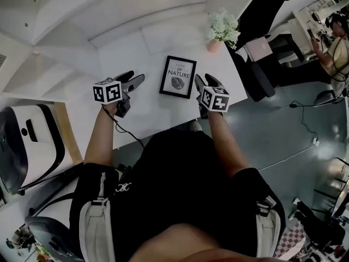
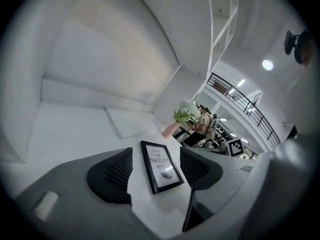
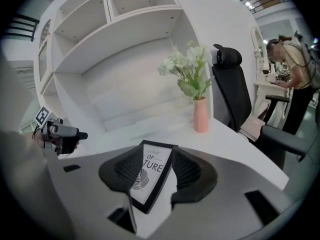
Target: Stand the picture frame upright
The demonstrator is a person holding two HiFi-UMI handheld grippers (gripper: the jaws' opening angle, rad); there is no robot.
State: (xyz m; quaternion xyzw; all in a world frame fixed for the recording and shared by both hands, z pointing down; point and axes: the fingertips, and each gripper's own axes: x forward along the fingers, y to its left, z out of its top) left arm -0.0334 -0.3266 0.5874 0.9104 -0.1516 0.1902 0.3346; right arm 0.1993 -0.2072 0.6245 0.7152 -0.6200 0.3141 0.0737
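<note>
A: Any readable text?
B: One item. The print in the picture frame reads "LOVE OF NATURE": three lines, black on white, above a leaf graphic. Top line is small, clearest in the right gripper view.
A: Signs, codes?
B: Left cube and right cube carry square black-and-white marker patterns. Patterns only, not readable as letters or digits.

1. Head view: from above, facing steeply down onto the surface.
2. Left gripper view: low, close, along its jaws toward the picture frame.
3. Right gripper view: low, opposite side; all three share that frame.
</note>
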